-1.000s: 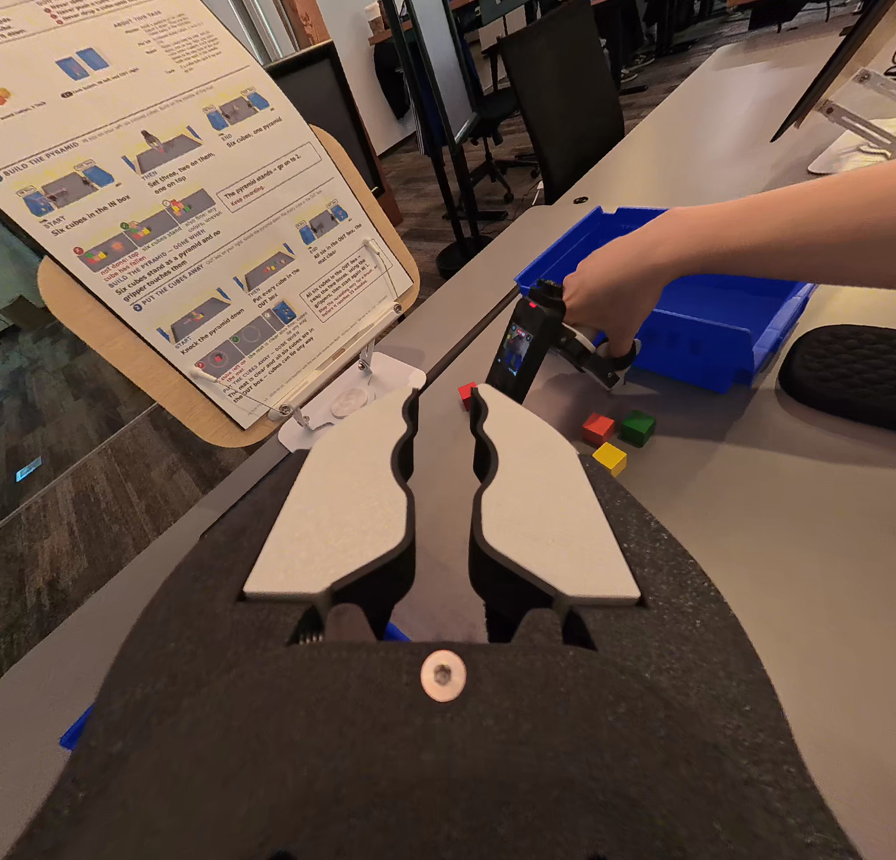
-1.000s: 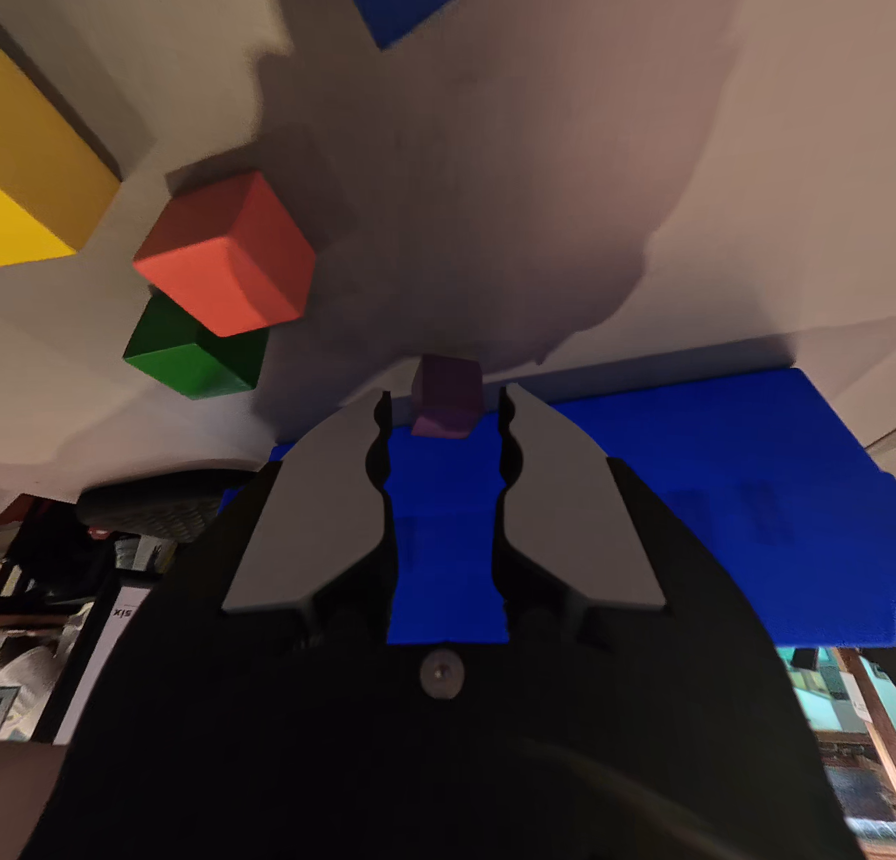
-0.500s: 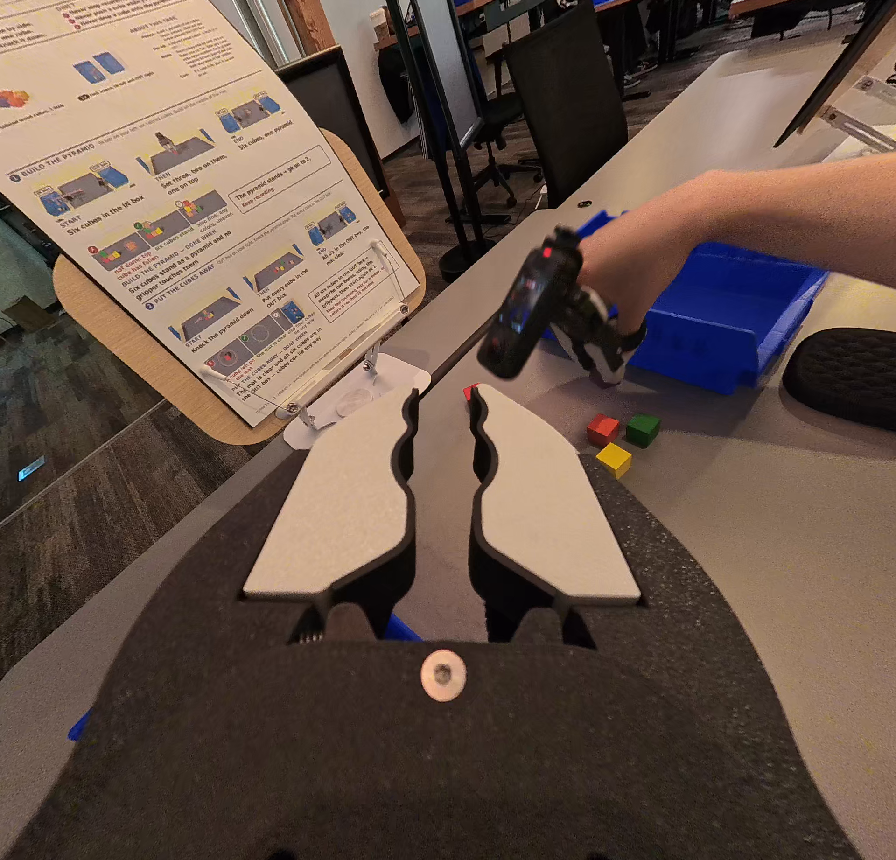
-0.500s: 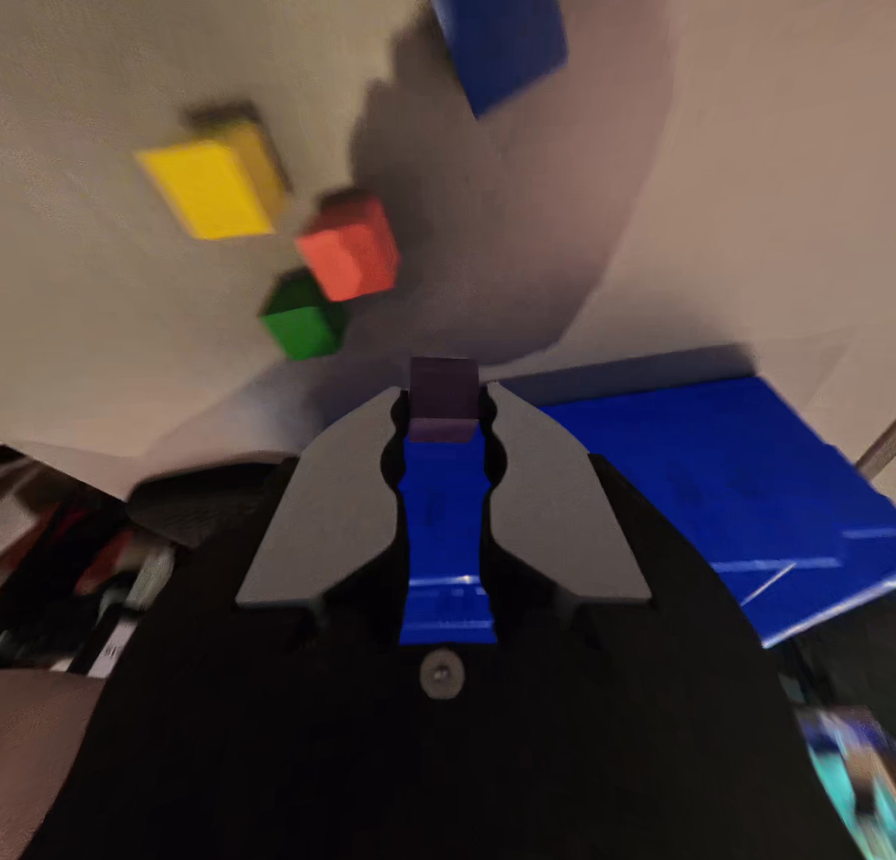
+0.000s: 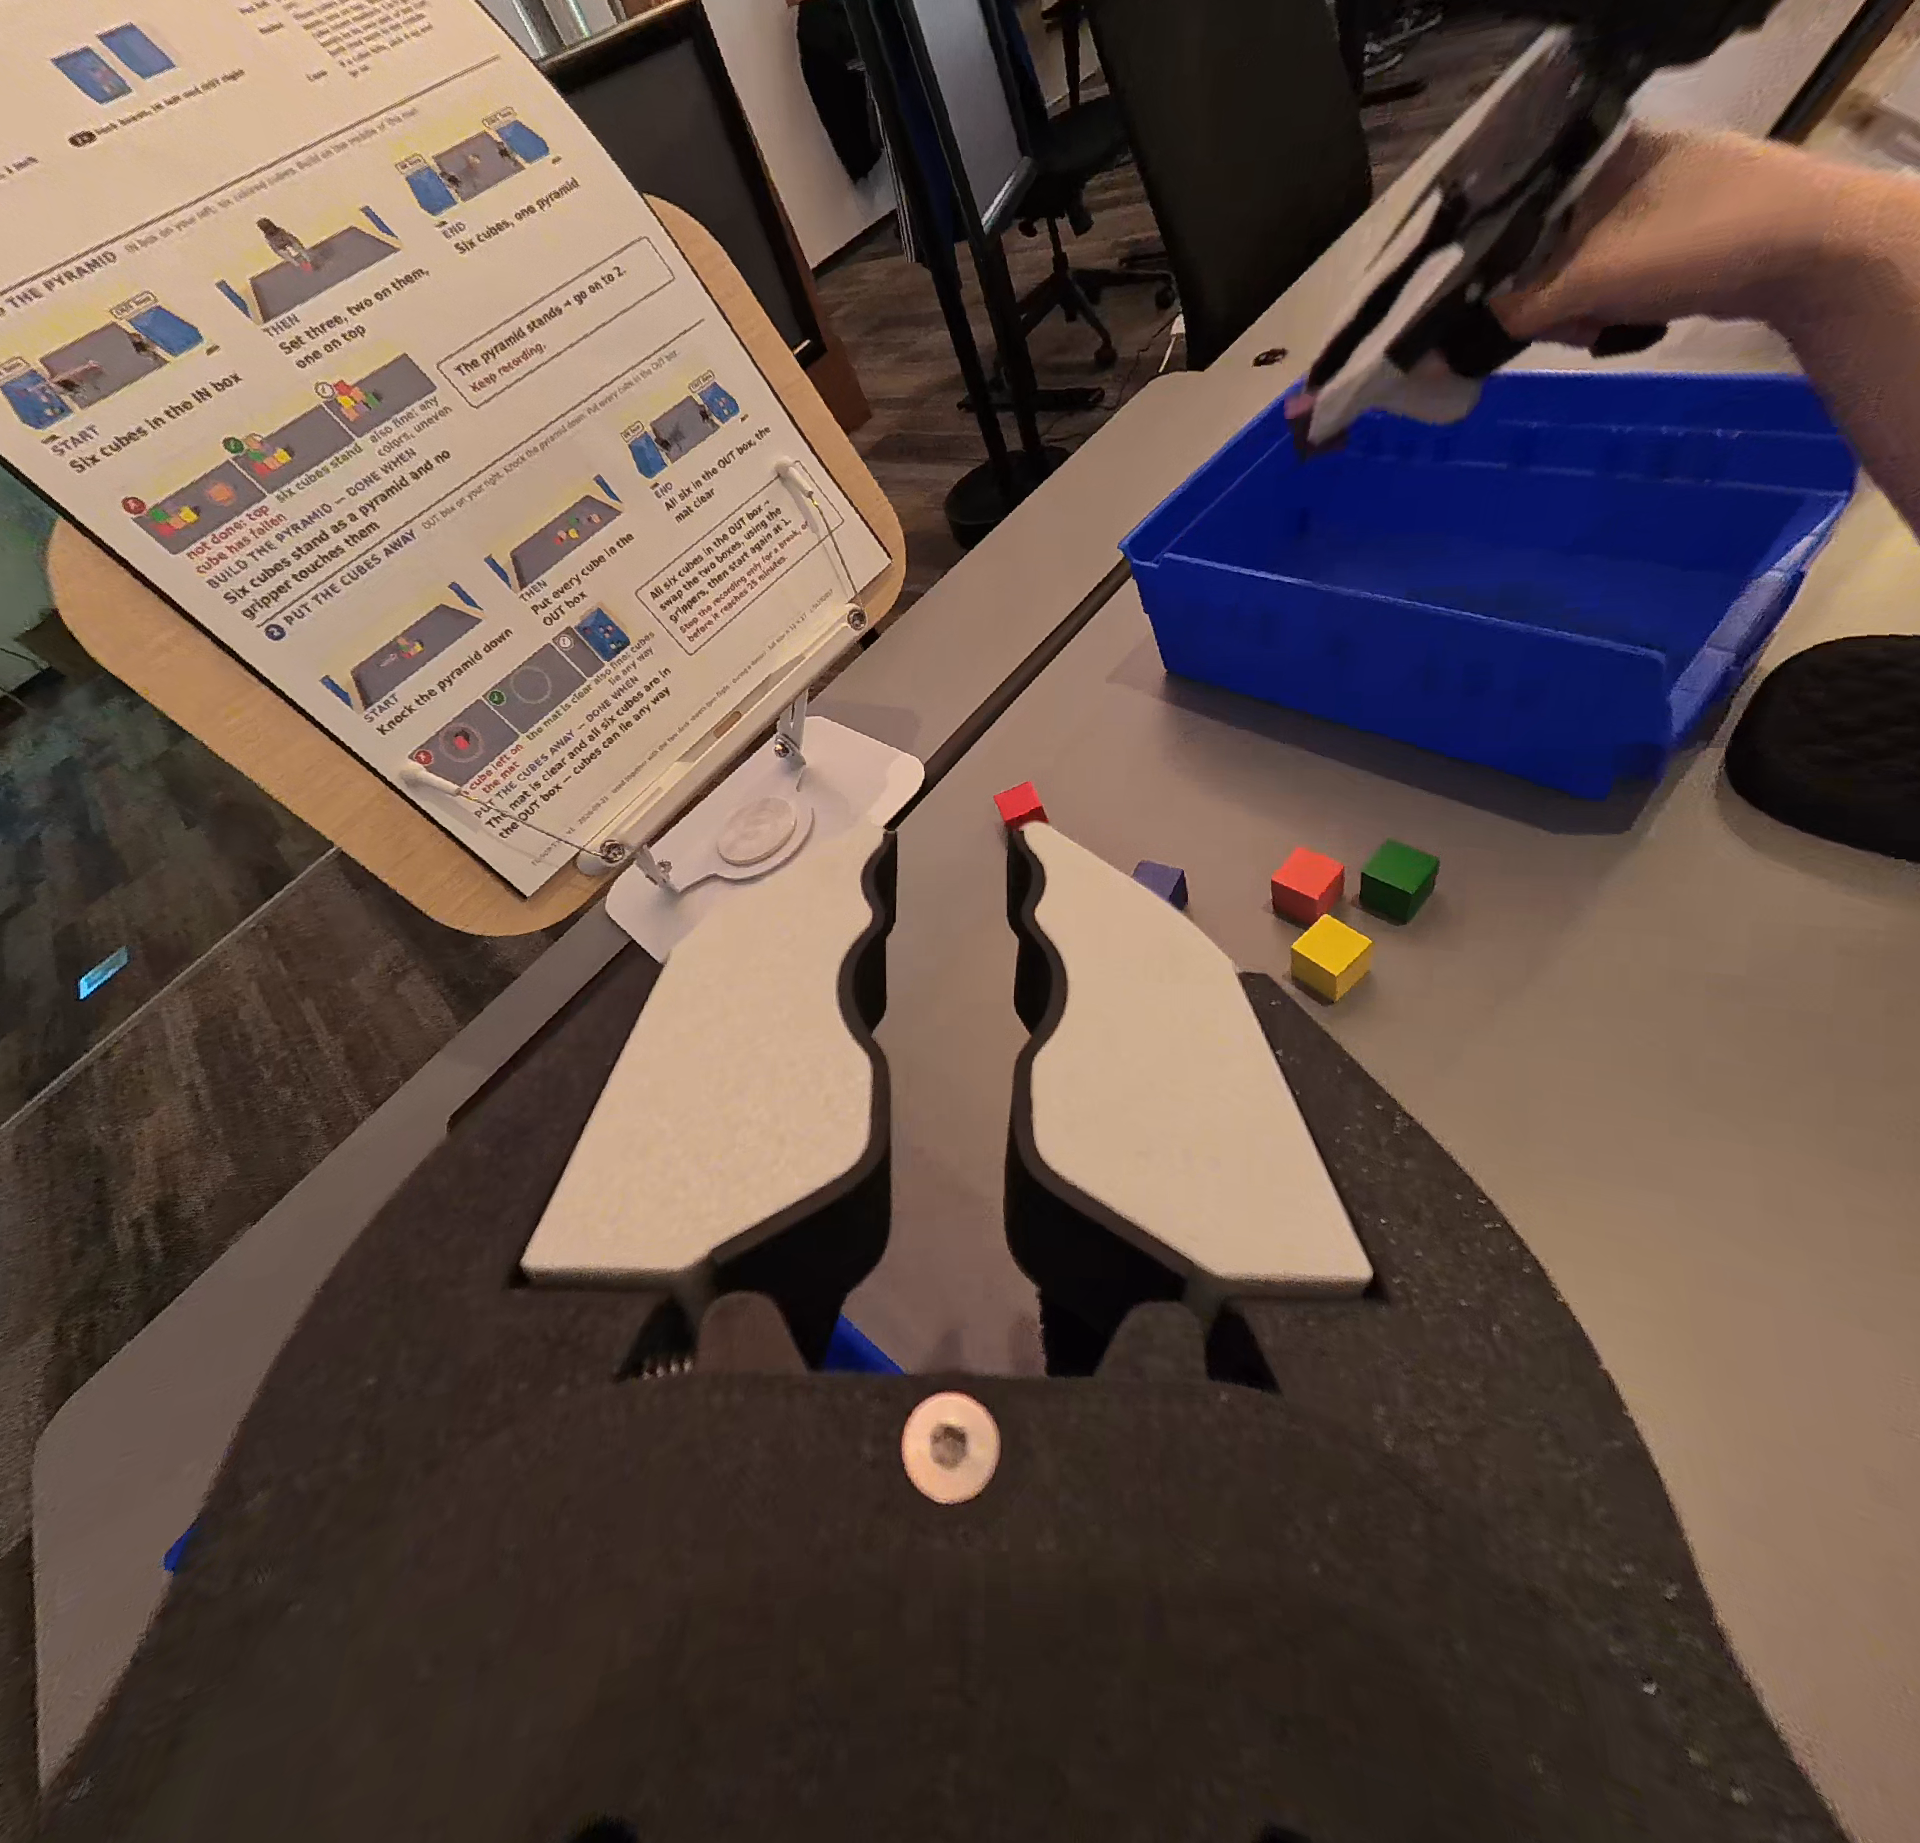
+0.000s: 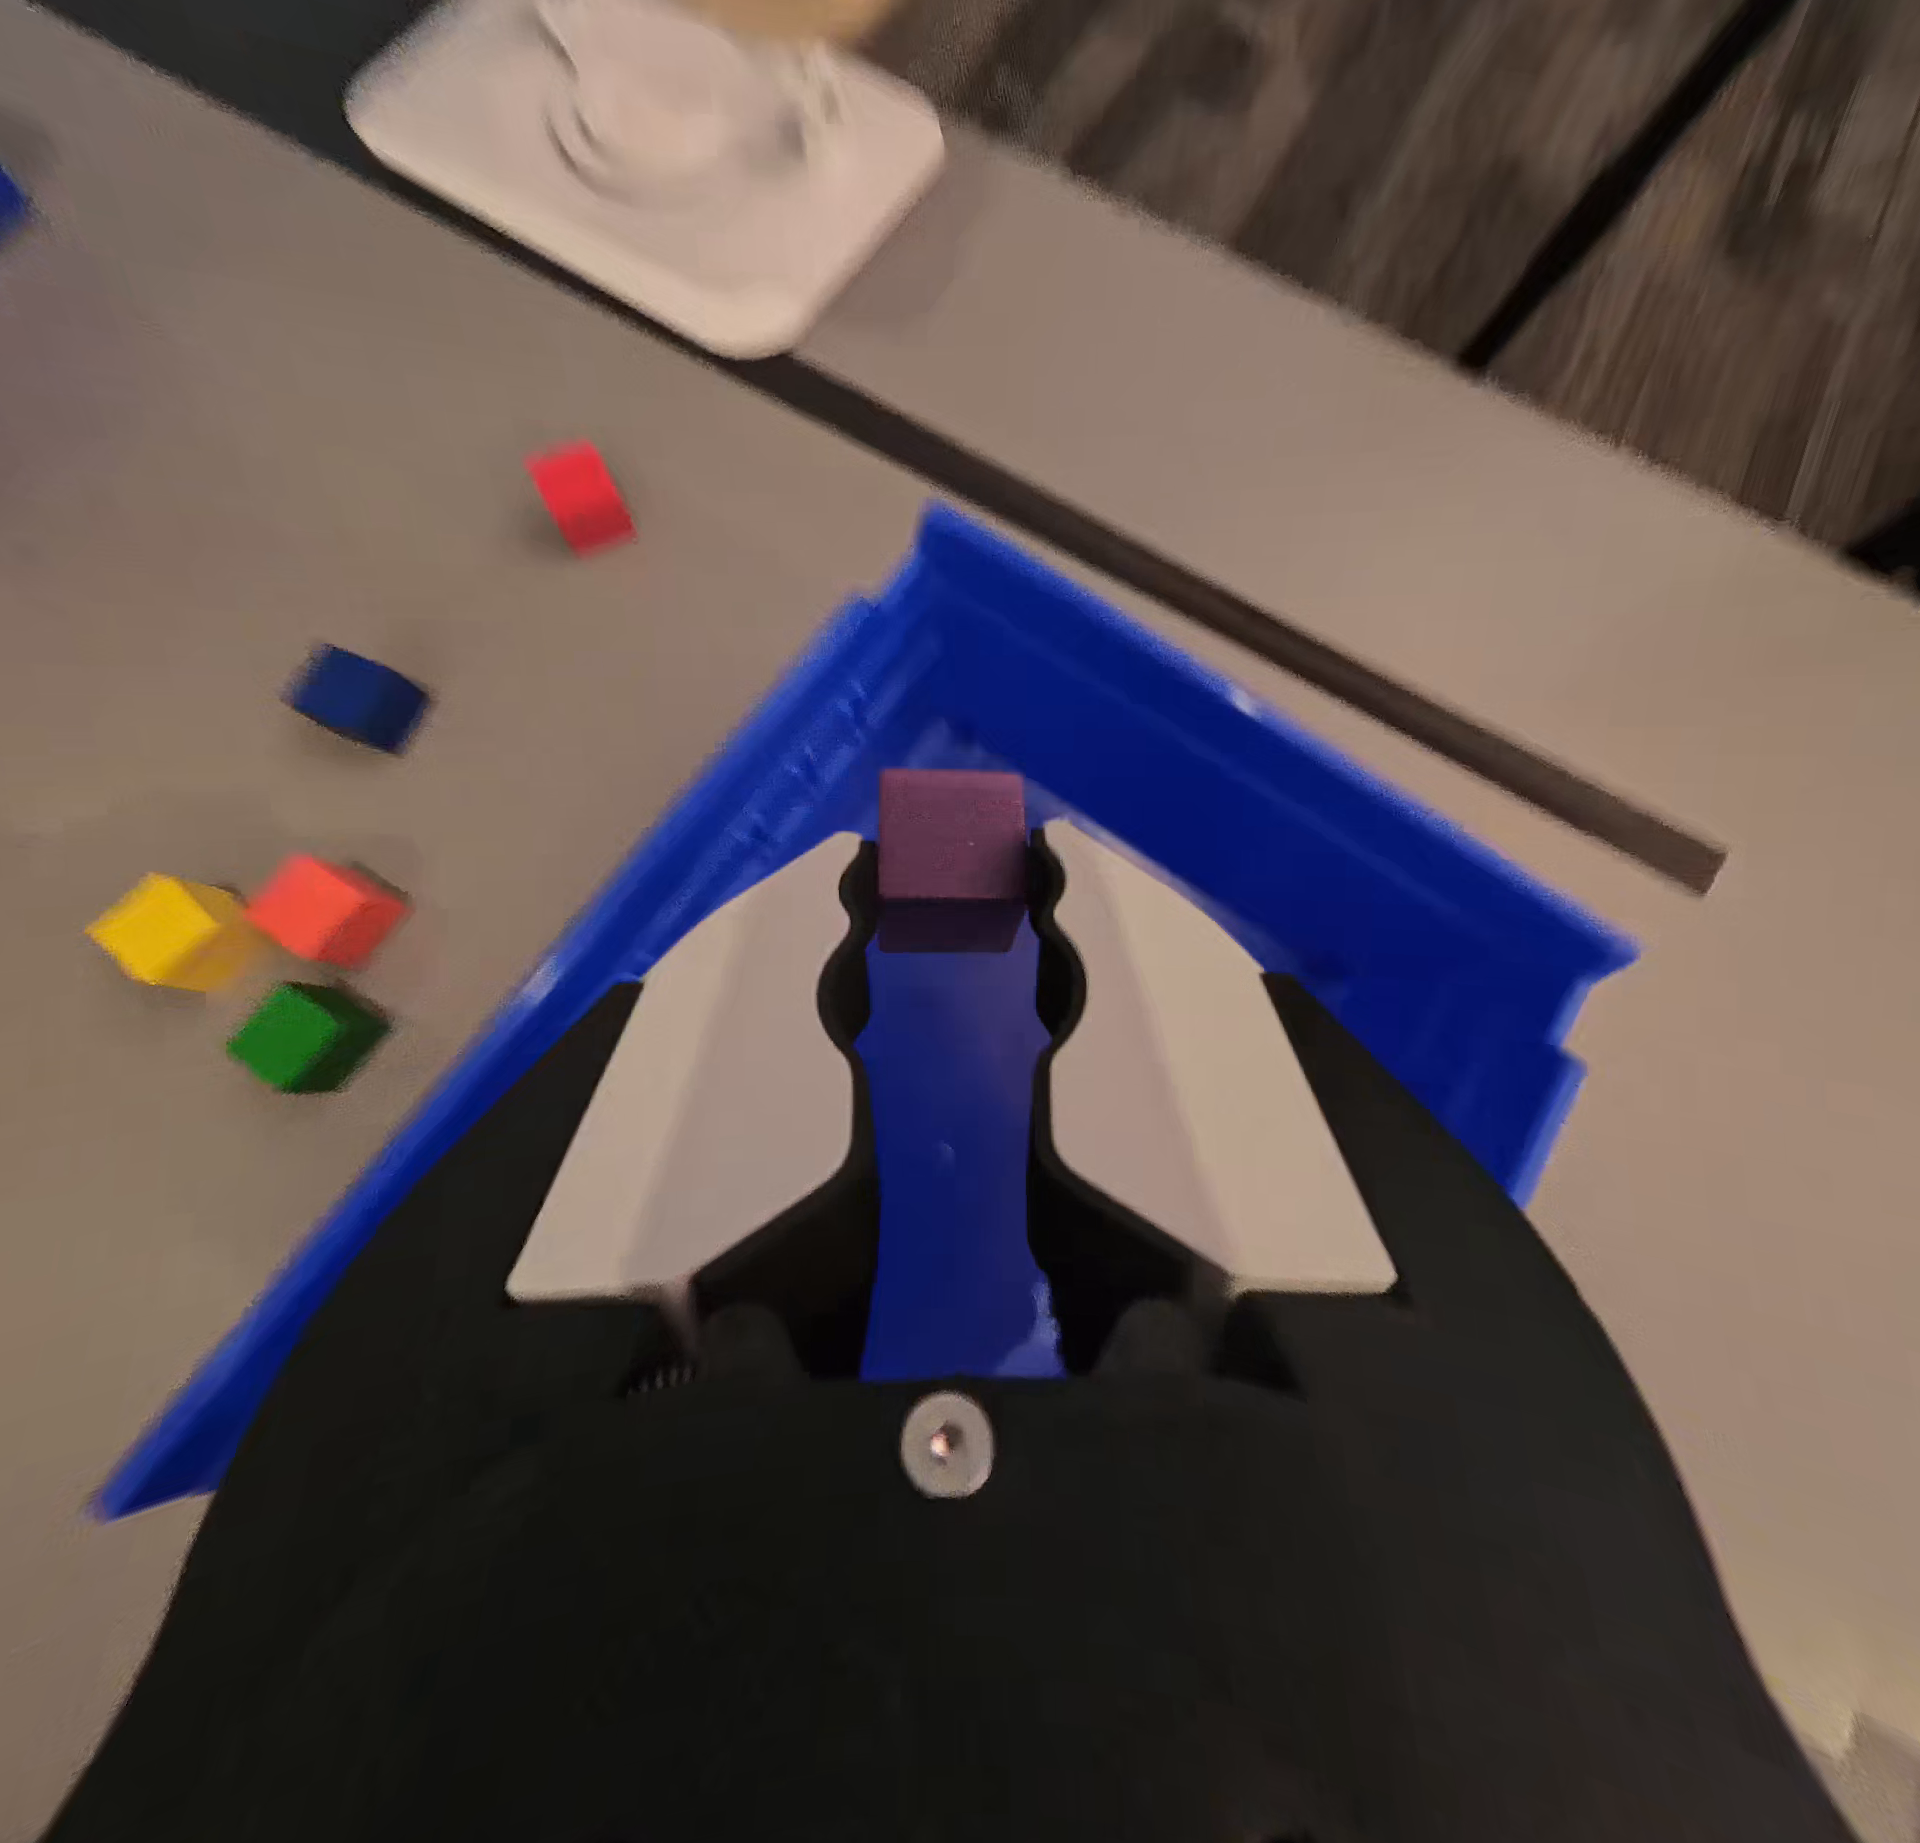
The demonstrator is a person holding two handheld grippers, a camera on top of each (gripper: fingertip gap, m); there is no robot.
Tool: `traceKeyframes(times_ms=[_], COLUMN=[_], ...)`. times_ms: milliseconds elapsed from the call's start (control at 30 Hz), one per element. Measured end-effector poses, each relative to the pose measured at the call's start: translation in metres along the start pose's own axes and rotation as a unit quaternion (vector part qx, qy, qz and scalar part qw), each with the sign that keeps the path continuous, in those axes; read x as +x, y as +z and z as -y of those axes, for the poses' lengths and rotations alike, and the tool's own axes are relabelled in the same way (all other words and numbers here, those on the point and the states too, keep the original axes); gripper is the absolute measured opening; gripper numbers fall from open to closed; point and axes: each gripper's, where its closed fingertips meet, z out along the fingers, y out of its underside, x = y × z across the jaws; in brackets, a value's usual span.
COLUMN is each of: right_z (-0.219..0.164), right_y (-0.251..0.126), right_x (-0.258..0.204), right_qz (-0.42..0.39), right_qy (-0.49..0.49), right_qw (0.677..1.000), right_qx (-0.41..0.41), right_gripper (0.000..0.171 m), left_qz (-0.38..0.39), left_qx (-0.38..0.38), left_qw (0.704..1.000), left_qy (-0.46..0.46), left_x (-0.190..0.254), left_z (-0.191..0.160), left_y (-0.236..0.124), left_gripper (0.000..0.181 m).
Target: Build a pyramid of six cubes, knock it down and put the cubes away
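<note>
Right gripper [image 6: 951, 843] has the purple cube [image 6: 951, 837] pinched at its fingertips, held over a corner of the blue bin [image 6: 1226, 754]. Left gripper [image 5: 948, 843] hangs above the bench [image 5: 1610, 1118], jaws partly apart, holding nothing. Red cube [image 5: 1018, 804], blue cube [image 5: 1162, 881], orange cube [image 5: 1306, 881], green cube [image 5: 1398, 877] and yellow cube [image 5: 1330, 956] sit on the bench beside the bin's front wall.

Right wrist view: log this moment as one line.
phase: putting cubes away | right tongs: shut on purple cube, over blue bin | left tongs: open, empty | table: five cubes loose
</note>
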Motion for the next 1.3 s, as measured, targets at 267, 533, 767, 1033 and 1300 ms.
traceKeyframes(times_ms=[267, 533, 767, 1033, 1300], right_z=[-0.072, -0.087, -0.047, -0.031, -0.091], right_y=[0.076, 0.094, 0.043, -0.023, 0.040], right_x=[-0.011, -0.014, -0.014, -0.175, -0.210], right_qz=[0.072, 0.068, 0.067, 0.144, 0.110], right_qy=[-0.004, -0.074, -0.081, -0.327, -0.434], right_qw=[0.993, 0.988, 0.994, 0.927, 0.844], right_qx=[-0.098, -0.119, -0.022, -0.113, -0.297], right_gripper=[0.030, 0.030, 0.038, 0.045, 0.044], left_qz=[0.010, 0.004, 0.008, 0.016, 0.004], left_qx=[-0.020, -0.035, -0.038, -0.031, -0.037], left_qw=[1.000, 0.999, 0.999, 0.999, 0.999], left_qy=[-0.004, -0.001, 0.006, 0.000, 0.015], left_x=[-0.005, 0.000, 0.000, -0.005, 0.005], left_z=[-0.009, -0.015, -0.014, -0.012, -0.011], left_y=[0.008, 0.016, 0.014, 0.005, 0.007], left_gripper=[0.020, 0.020, 0.020, 0.020, 0.020])
